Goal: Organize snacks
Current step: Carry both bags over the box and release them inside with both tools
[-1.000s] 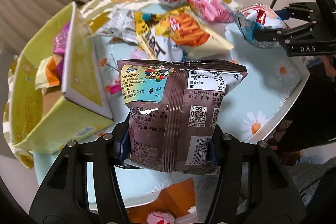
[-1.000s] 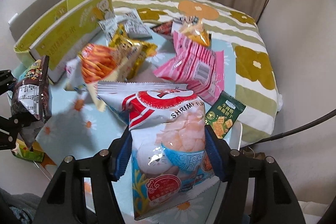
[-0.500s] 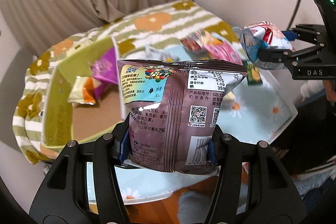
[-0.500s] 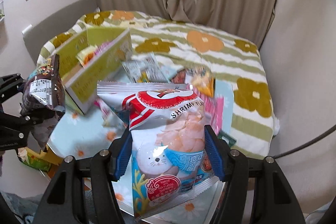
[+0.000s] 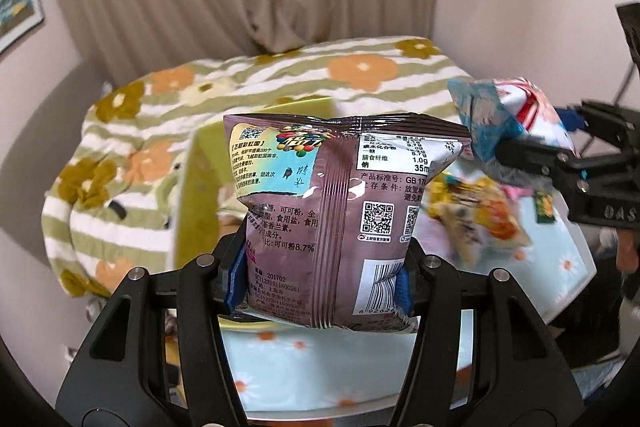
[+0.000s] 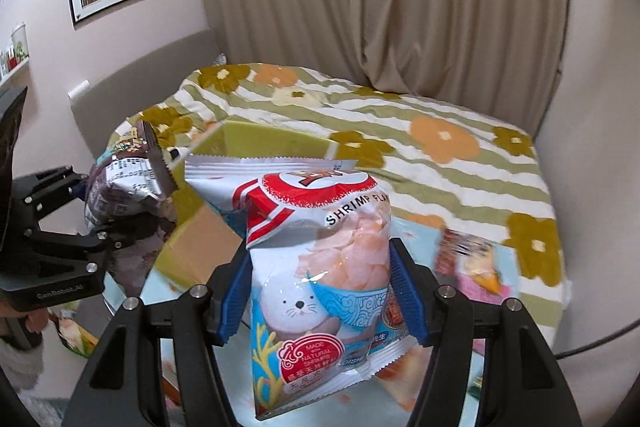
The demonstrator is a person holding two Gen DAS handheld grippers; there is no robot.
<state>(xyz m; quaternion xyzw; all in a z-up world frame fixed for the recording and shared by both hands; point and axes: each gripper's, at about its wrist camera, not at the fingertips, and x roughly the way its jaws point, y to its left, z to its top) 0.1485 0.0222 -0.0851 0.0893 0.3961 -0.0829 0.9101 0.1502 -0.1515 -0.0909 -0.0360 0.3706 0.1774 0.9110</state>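
Above the worktop (image 5: 576,267), the left gripper (image 5: 320,281) pinches a brown snack bag (image 5: 340,203) and the right gripper (image 6: 320,297) a shrimp-chip bag (image 6: 320,267), both low down; they look light, puffy, slippery and crushable.

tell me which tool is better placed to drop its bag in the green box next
Left, probably. Its tool grips the brown bag right in front of the green box; the right tool, with the shrimp bag, sits farther off.

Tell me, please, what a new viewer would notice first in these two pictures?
First, two snack bags held up in the air: a brown bag clamped in the left hand-held gripper, and a shrimp chip bag clamped in the right hand-held gripper. Behind them stands an open yellow-green box, before a flowered striped blanket.
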